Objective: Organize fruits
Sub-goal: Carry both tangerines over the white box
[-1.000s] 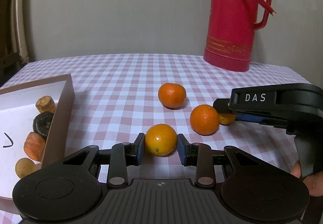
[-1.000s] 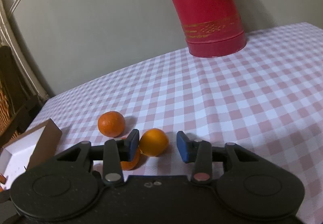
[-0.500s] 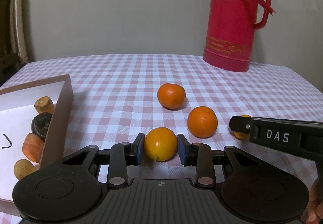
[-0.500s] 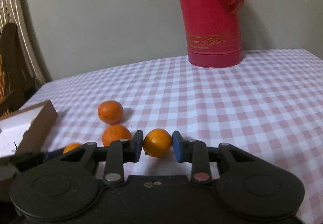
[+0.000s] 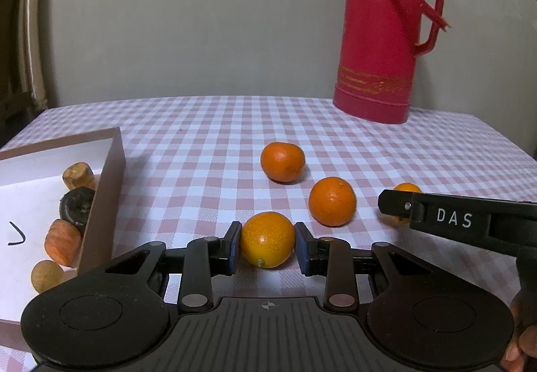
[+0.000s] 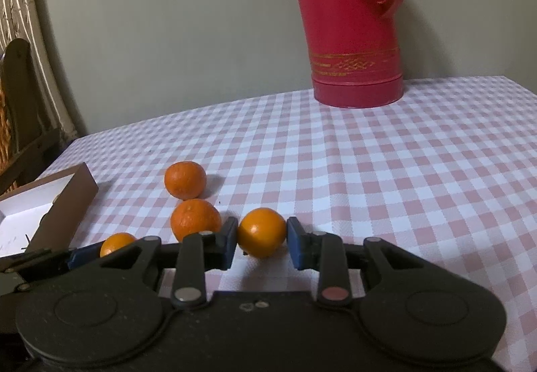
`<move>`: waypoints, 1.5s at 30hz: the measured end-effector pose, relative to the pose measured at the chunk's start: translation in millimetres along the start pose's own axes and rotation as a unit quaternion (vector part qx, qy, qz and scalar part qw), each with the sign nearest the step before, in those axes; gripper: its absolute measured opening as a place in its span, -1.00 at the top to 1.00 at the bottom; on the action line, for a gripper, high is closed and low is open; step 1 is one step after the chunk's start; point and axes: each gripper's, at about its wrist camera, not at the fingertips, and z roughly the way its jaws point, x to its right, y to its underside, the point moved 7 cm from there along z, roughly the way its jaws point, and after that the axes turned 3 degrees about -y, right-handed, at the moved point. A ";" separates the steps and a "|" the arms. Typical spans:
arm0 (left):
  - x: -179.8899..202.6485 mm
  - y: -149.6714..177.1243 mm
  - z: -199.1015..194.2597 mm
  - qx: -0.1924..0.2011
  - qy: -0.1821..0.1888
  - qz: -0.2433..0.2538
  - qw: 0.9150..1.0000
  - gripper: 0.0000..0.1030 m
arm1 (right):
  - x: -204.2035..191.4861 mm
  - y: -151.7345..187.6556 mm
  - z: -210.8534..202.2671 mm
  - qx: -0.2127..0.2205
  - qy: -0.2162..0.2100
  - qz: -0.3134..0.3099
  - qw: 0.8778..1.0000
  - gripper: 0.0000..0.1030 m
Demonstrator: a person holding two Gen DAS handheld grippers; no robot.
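My left gripper (image 5: 267, 246) is shut on a yellow-orange citrus fruit (image 5: 267, 239) just above the checked tablecloth. My right gripper (image 6: 261, 236) is shut on another small orange fruit (image 6: 261, 232); that fruit also shows in the left wrist view (image 5: 406, 190), partly hidden behind the right gripper's finger. Two darker tangerines lie on the cloth between them, one nearer (image 5: 332, 200) and one farther (image 5: 283, 161); in the right wrist view they show at the left, the nearer (image 6: 195, 218) and the farther (image 6: 185, 179). The left gripper's fruit also shows there (image 6: 117, 243).
A brown-walled box (image 5: 104, 197) stands at the left with carrot pieces (image 5: 62, 241), a dark round piece (image 5: 76, 205) and a small pale ball (image 5: 47, 274) inside. A red thermos jug (image 5: 382, 36) stands at the back right. A dark chair (image 6: 20, 103) is beyond the table's left edge.
Both grippers closed on their fruits. The right gripper moved back and lower to the right in the left wrist view. The two loose tangerines stayed put.
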 end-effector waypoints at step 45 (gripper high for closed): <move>-233.6 20.3 -158.7 0.114 -0.180 -0.104 0.971 0.35 | -255.3 29.2 -71.9 0.076 -0.245 -0.121 0.959 0.56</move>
